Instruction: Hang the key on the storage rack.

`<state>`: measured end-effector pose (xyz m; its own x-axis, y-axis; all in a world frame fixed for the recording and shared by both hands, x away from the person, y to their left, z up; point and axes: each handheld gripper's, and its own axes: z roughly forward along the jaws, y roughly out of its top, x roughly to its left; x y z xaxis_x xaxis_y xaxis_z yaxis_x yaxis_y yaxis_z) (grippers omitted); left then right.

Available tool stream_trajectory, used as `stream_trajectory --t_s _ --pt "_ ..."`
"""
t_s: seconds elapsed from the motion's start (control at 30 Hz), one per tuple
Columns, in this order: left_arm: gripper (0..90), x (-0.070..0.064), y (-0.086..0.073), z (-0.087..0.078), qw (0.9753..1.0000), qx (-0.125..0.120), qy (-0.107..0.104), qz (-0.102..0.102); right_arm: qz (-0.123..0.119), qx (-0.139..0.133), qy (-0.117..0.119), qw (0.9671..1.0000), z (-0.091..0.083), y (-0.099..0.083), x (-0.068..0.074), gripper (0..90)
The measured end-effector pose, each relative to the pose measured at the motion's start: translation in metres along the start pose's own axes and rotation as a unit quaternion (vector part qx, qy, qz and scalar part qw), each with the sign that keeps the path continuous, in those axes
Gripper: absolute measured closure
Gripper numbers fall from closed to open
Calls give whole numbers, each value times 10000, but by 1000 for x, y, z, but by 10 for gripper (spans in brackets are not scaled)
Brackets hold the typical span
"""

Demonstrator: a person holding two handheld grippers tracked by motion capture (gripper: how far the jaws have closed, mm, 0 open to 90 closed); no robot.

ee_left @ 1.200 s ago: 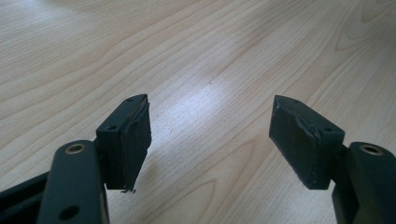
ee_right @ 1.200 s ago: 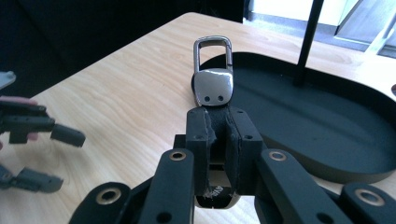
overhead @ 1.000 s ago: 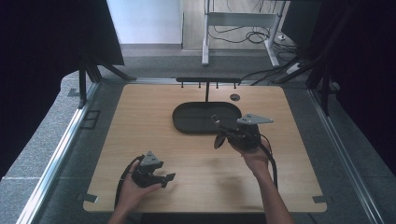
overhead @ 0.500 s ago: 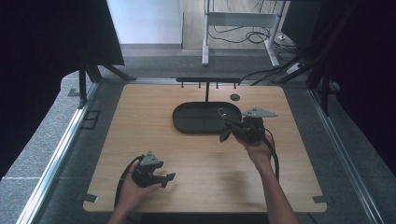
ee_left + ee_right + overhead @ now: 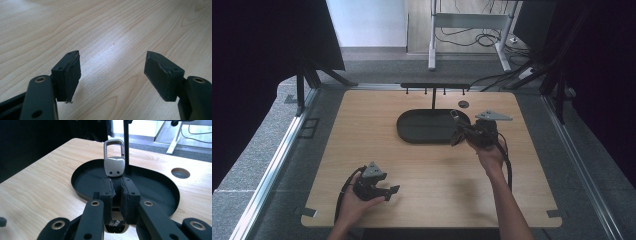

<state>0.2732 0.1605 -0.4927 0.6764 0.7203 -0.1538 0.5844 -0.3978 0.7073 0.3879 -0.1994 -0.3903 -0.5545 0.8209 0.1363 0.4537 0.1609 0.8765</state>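
My right gripper (image 5: 116, 195) pinches a strap with a metal clasp (image 5: 114, 161) above the black tray (image 5: 160, 187) — my left gripper (image 5: 112, 75) gapes wide, holding nothing, over the table (image 5: 112, 30).

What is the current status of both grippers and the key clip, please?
Right gripper shut on metal key clip, held upright above black tray. Left gripper open, low over table. Thin hanger post stands just behind clip.

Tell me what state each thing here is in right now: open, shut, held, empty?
Left tool: open, holding nothing, low over the bare wood.
Right tool: shut on the metal clip's strap.
Metal clip: held upright, its gate closed, over the tray.
Black oval tray: empty, flat on the table.
Thin black stand: upright, nothing on its hooks.
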Motion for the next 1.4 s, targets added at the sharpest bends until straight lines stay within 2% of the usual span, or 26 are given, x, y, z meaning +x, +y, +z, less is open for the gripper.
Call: stream_trajectory --t_s 0.43,0.8,0.93,1.27,1.4 --pt "300 -1 0 1 10000 24 -13 26 50 -70 -164 9998 7 6 -7 809" --pt "300 -3 0 2 10000 8 -39 22 249 -103 -227 9994 10 13 -16 809" --pt "300 -4 1 1 10000 22 -62 62 281 -109 -323 9990 12 17 -19 809" --pt "300 -4 1 2 9999 52 -76 54 555 -143 -530 9969 16 18 -39 809" --pt "300 -4 1 2 9999 51 -82 54 589 -140 -589 9964 17 20 -44 808"
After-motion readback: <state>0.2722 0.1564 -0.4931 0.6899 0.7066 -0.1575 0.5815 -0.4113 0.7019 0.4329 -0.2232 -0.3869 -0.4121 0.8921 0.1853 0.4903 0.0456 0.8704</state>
